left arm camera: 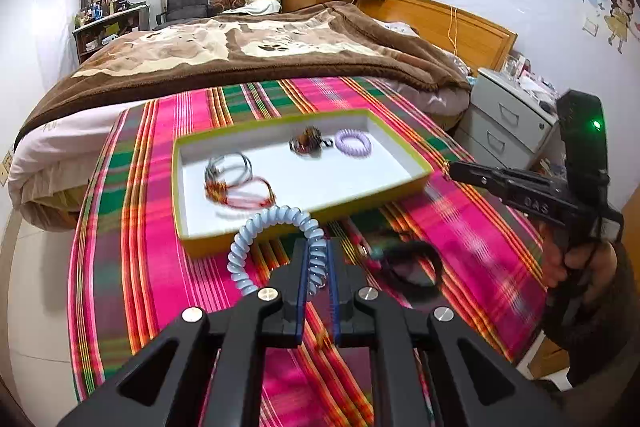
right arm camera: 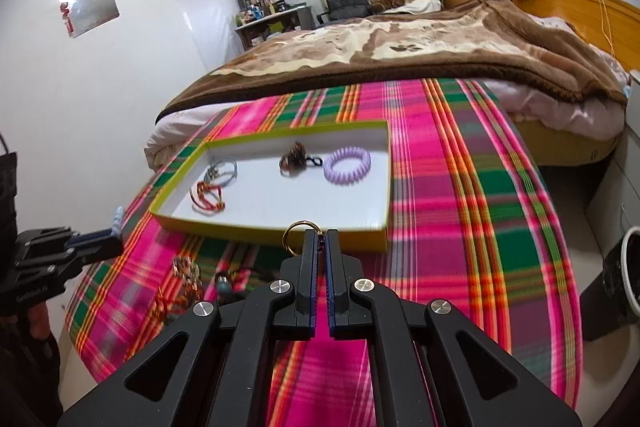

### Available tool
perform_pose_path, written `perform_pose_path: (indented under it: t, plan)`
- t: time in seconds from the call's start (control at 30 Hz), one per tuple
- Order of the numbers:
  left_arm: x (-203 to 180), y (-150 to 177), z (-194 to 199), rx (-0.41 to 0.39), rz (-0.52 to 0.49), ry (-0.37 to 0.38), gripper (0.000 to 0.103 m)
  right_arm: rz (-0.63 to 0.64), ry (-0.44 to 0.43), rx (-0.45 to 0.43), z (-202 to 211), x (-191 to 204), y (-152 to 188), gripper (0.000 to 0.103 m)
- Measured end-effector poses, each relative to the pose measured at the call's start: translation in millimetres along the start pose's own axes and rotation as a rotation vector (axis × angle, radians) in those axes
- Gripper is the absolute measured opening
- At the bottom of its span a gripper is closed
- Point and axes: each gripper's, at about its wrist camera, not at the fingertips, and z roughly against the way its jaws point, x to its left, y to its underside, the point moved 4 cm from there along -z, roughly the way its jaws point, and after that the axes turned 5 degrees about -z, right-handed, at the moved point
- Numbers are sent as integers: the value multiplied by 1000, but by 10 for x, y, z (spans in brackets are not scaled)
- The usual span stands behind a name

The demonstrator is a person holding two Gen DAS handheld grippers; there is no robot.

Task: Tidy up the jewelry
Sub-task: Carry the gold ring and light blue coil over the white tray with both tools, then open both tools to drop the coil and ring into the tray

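Lots of motion blur here, so the small stuff is mushy; on the plaid cloth (left arm camera: 168, 259) near the left gripper (left arm camera: 319, 259) there's a dark looped thing (left arm camera: 412, 269) I can't really identify from the left wrist view, and in the right wrist view a couple of little pieces (right arm camera: 188, 273) sit in front of the tray, one goldish and beaded, the rest too smeared to count; the lower parts of both grippers are cut off by the frame edge.

The left gripper has its fingers pinched narrow on a pale blue coil hair tie (left arm camera: 280, 231); the coil arcs up and over to the left of the fingertips, its free end hanging down on the left, right over the near rim of the tray (left arm camera: 400, 187). The right gripper (right arm camera: 319, 247) has its fingers nearly together, clamped on a gold ring (right arm camera: 301, 233) that stands roughly upright, its open face toward the camera, poking out up and left of the tips, just in front of the tray's near wall.

The tray is a shallow white box with a yellow-green rim, long axis running left to right across the cloth; inside I count four things: a silvery bangle loop (right arm camera: 224, 171), a red and gold cord bracelet (right arm camera: 208, 199), a brownish scrunchie-like clump (right arm camera: 294, 157), and one lilac coil hair tie (right arm camera: 347, 165) lying flat; the first two are touching or overlapping, can't tell which.
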Motion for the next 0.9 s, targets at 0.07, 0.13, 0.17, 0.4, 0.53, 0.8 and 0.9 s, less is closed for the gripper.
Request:
perform_pose_path:
  t: [0.07, 0.13, 0.17, 0.4, 0.53, 0.8, 0.9]
  plan:
    - [63, -105, -77, -2, 2, -3, 10, 8, 4, -8, -20, 22, -86, 3]
    - [105, -205, -149, -6, -2, 4, 10, 16, 3, -12, -57, 40, -185, 3]
    - [132, -266, -211, -3, -1, 13, 10, 22, 4, -13, -79, 50, -222, 3]
    - [239, -561, -614, 27, -3, 33, 10, 46, 28, 22, -387, 47, -418, 3]
    - [293, -654, -853, 52, 8, 30, 10, 55, 41, 63, -598, 20, -468, 3]
    - [345, -717, -1243, 110, 38, 51, 10, 67, 59, 158, -949, -55, -384, 3]
    - [351, -720, -1343, 134, 32, 40, 10, 73, 67, 179, -1013, -69, -362, 3]
